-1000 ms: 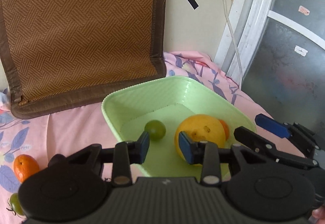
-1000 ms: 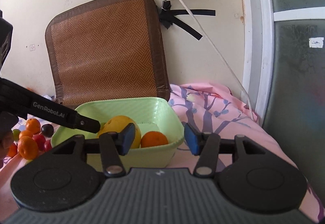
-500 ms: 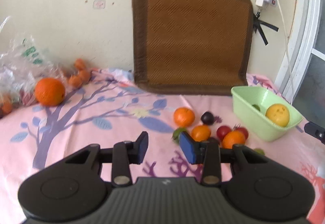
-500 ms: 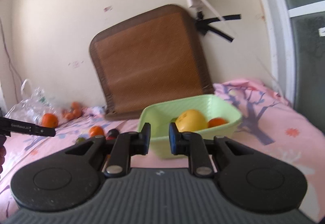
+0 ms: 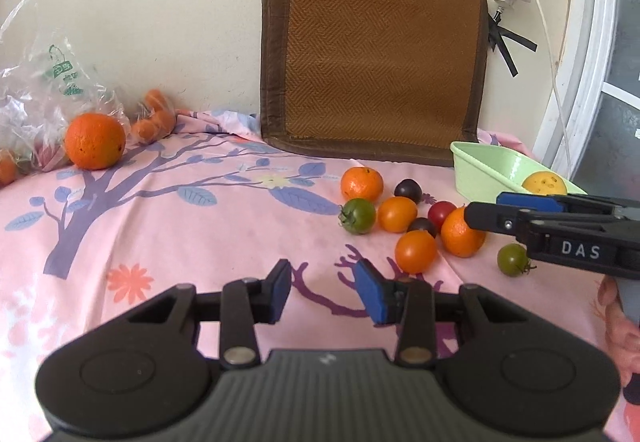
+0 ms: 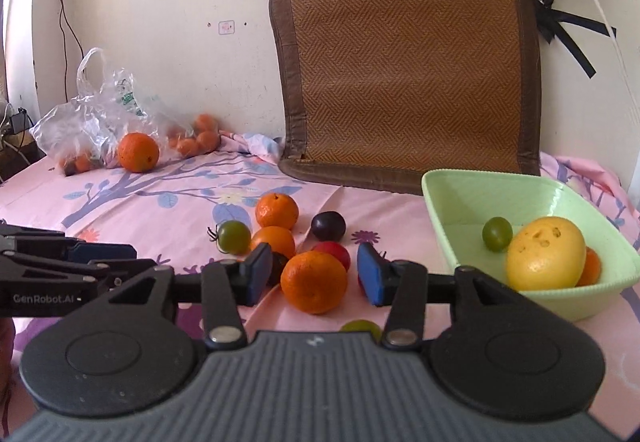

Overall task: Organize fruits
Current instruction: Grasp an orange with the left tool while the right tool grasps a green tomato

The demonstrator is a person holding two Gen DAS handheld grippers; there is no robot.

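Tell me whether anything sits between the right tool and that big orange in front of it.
Nothing visible does. The right tool is open and the big orange sits straight ahead between its pads. A red tomato and a dark fruit crowd it from behind; the green basin is off to the right.

A bowl (image 6: 532, 197) is set on the right of the bed (image 6: 168, 197), with three fruits (image 6: 542, 260) in it. A bunch of fruits (image 6: 314, 280) is spread just left of it. A mat (image 6: 404, 65) is leaned on the wall behind. A bag (image 6: 92, 113) is placed far left.
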